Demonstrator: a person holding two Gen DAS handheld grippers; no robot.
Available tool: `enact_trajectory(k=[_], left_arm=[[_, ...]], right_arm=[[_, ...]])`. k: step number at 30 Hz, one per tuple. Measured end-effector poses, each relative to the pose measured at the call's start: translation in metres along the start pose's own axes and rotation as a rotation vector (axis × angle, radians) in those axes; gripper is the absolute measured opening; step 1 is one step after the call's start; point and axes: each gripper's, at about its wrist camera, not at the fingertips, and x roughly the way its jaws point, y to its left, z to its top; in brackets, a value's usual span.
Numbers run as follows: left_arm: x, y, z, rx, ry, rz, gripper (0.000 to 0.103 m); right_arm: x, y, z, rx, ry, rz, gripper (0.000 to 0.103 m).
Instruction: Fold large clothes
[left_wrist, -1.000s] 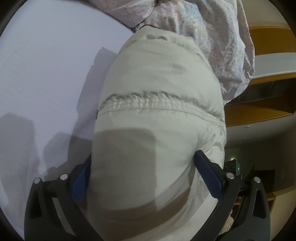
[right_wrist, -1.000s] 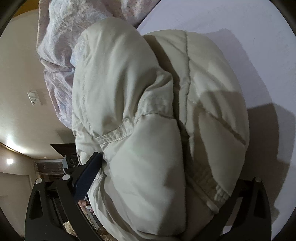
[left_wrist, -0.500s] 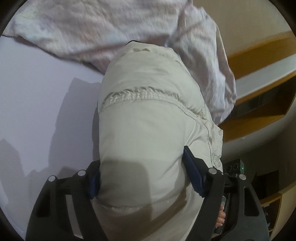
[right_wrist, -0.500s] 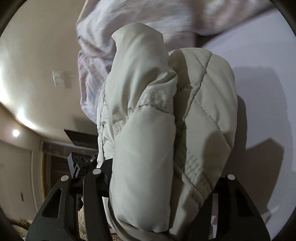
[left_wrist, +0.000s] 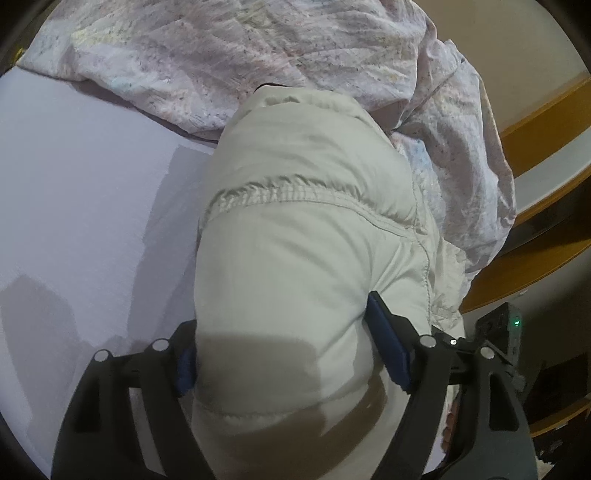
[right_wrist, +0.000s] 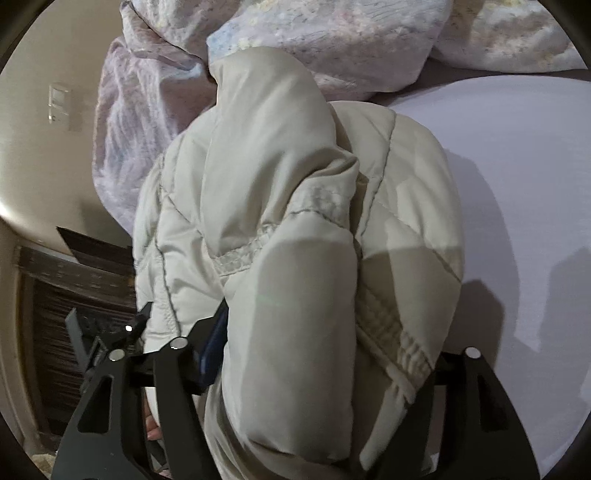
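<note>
- Since half a second ago, both views have tipped so more of the crumpled pale floral duvet (left_wrist: 258, 62) shows beyond the cream puffy quilted jacket (left_wrist: 303, 258).
- Left gripper (left_wrist: 291, 354) stays clamped on a thick padded fold of the jacket, blue pads pressing on either side.
- Right gripper (right_wrist: 317, 350) also grips a bunched jacket fold; only its left blue pad shows, the other hidden behind fabric.
- Jacket lies folded on the lilac bed sheet (left_wrist: 74, 206), its far end touching the duvet.
- Only the left view shows the orange-brown wooden shelves (left_wrist: 535, 266); only the right view shows a white wall switch (right_wrist: 58, 103).
</note>
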Motion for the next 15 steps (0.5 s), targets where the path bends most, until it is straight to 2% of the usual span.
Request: enact_trajectory(k=[5,9,12,14,15], left_arm=[[-0.008,-0.010,0.006,0.051,-0.002,0.081,0.087],[-0.030,-0.022,0.011,0.155,-0.058,0.190,0.090],[-0.038,-0.031,0.017,0.195,-0.076,0.210,0.091],[-0.037,-0.037,0.019,0.213,-0.083,0.215,0.092],[-0.036,-0.042,0.019,0.228,-0.085,0.217,0.092]], right_arm=[[-0.023,0.017,0.004,-0.054,-0.022,-0.099,0.079],[-0.058,0.014,-0.006,-0.086,-0.125,-0.166,0.081],[-0.078,0.021,-0.007,-0.117,-0.241,-0.204,0.081],[-0.083,0.043,-0.005,-0.195,-0.302,-0.212,0.076],[-0.083,0.049,-0.006,-0.241,-0.308,-0.214,0.066]])
